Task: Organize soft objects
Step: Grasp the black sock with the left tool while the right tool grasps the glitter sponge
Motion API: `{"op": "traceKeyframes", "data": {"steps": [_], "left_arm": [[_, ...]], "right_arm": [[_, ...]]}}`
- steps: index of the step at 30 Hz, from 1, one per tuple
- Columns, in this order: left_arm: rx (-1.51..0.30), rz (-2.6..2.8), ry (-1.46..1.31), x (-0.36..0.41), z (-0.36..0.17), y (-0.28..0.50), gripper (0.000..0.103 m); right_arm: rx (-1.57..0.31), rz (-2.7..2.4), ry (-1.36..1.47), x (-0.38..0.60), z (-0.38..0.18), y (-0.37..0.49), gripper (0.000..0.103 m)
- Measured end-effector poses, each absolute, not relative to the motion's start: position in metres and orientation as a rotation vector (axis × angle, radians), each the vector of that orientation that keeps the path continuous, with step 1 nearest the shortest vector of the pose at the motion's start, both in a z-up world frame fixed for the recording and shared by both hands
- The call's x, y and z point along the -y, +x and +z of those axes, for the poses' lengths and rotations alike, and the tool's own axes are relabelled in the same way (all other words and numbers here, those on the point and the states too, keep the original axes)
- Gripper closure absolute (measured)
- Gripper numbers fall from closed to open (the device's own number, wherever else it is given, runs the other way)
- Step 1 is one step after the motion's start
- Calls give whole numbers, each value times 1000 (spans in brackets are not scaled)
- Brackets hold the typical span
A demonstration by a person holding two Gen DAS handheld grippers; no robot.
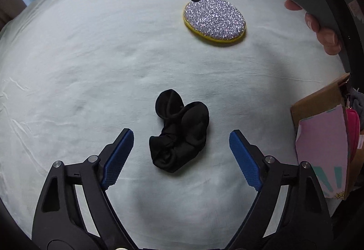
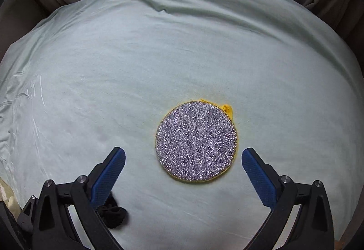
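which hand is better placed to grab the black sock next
Left. The left claw is open with the crumpled black sock lying between its fingers on the pale sheet. The right claw is lined up on the glittery round scrubbing pad instead.

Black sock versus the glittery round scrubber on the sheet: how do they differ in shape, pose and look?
The black sock is crumpled into an irregular, bunched lump; the glittery scrubber is a neat round disc lying flat. The sock is plain matte black, while the scrubber sparkles silver with a yellow rim. The sock lies between the left claw fingers, the scrubber between the right claw fingers. Both rest untouched on the pale green sheet, each claw open.
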State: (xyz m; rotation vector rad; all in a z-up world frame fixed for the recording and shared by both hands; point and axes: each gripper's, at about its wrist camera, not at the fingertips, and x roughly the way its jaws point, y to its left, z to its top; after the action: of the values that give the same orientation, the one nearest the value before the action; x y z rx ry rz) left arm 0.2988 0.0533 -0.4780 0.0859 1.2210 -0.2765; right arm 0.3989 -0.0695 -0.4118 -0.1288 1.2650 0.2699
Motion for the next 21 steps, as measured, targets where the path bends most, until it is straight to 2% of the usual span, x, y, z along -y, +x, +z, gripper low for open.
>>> {"op": "traceKeyframes", "data": {"steps": [2, 6, 10, 13, 15, 17, 19, 21], "left_arm": [[-1242, -277, 78, -50, -489, 304, 22], [-1279, -287, 88, -45, -508, 311, 38], [-1260, -304, 97, -43, -512, 312, 41], [-1258, -298, 123, -42, -514, 311, 49], [-1260, -290, 122, -44, -514, 312, 58], [-1262, -276, 109, -49, -514, 314, 68], [-1268, -266, 87, -54, -514, 317, 77], [-1274, -261, 65, -59, -514, 320, 84]], "right_arm": [[-1294, 270, -129, 69, -426, 407, 1], [-1345, 265, -133, 70, -452, 416, 1], [-1362, 246, -149, 71, -464, 420, 1], [-1367, 218, -146, 73, -469, 422, 1], [-1365, 202, -141, 76, -469, 421, 3], [-1361, 180, -132, 80, -467, 421, 12], [-1355, 154, -119, 86, -462, 421, 26], [-1349, 131, -103, 93, -457, 418, 47]]}}
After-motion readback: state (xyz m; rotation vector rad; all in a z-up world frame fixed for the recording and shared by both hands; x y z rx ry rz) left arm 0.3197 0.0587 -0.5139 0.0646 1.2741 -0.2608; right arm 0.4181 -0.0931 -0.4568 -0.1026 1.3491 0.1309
